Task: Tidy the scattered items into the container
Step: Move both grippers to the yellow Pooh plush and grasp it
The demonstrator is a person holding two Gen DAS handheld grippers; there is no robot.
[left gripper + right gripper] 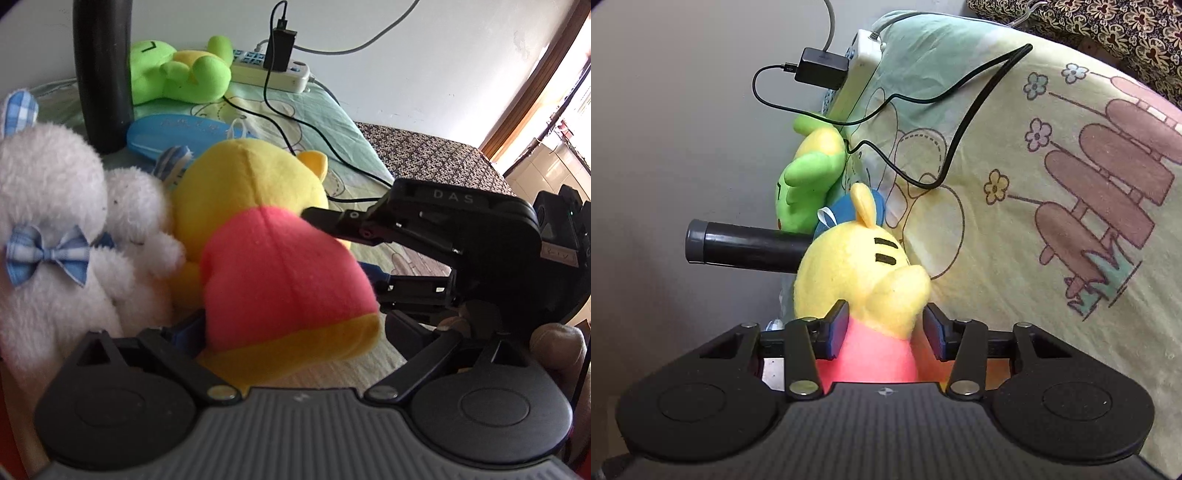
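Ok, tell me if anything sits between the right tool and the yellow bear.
Nothing visible does. The right tool already has the yellow bear between its fingers, with no other object between them. The black cylinder and green plush lie beyond the bear.

Bright daylight from doorway (554, 122) at right, blown out; fisheye-bent edges, near plush blurry.
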